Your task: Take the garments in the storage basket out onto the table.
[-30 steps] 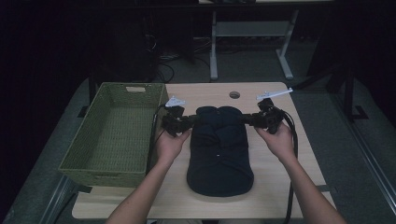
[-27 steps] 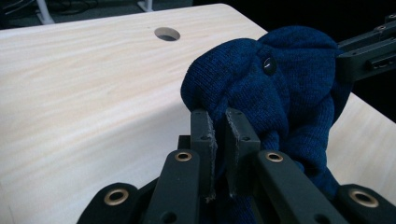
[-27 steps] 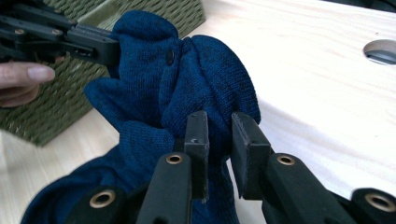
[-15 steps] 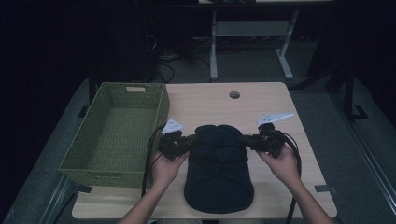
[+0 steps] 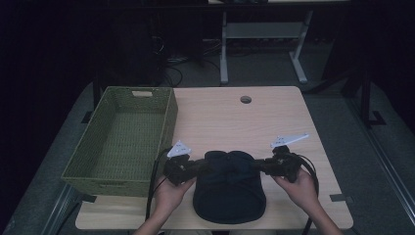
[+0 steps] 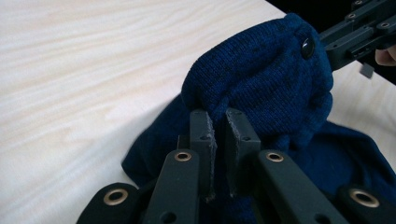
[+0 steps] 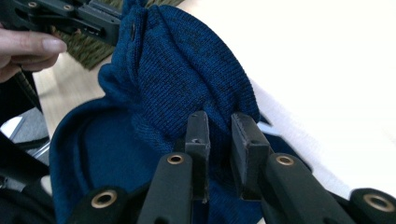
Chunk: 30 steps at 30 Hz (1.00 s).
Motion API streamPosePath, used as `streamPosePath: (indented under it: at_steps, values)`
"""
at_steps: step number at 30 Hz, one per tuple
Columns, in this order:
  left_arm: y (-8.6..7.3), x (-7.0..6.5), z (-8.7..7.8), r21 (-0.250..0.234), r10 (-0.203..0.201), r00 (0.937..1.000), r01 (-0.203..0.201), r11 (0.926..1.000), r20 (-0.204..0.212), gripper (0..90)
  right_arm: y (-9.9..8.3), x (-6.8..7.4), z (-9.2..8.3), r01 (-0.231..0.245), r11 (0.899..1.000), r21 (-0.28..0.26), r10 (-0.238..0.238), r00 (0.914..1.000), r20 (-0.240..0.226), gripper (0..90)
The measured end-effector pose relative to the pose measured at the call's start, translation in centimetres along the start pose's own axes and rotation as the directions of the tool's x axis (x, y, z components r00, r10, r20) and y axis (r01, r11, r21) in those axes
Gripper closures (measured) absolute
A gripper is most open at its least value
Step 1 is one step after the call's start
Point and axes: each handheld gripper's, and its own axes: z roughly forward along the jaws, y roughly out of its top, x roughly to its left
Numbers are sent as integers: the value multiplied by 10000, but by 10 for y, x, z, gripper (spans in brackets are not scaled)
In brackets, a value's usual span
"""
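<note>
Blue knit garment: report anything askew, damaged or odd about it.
No damage shows. The blue knit garment is bunched at its far edge, where the left gripper and right gripper each pinch a fold; the rest lies on the table.

We record that the left gripper [image 5: 195, 168] and right gripper [image 5: 262, 165] have travelled from mid-table toward the near edge, drawing the upper edge of the blue knit garment [image 5: 229, 188] with them. The garment, formerly stretched long, now lies folded shorter, its bulk nearer the person. Both hands [image 5: 171, 193] have withdrawn accordingly.
</note>
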Motion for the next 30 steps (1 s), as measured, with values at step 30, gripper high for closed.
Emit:
streamPosePath:
  at_steps: [30]
  values:
    - [-9,0,-9,884,-276,9922,169,9959,1219,788,34,-7,31,-515,9876,1480,690,9908,-1161,804]
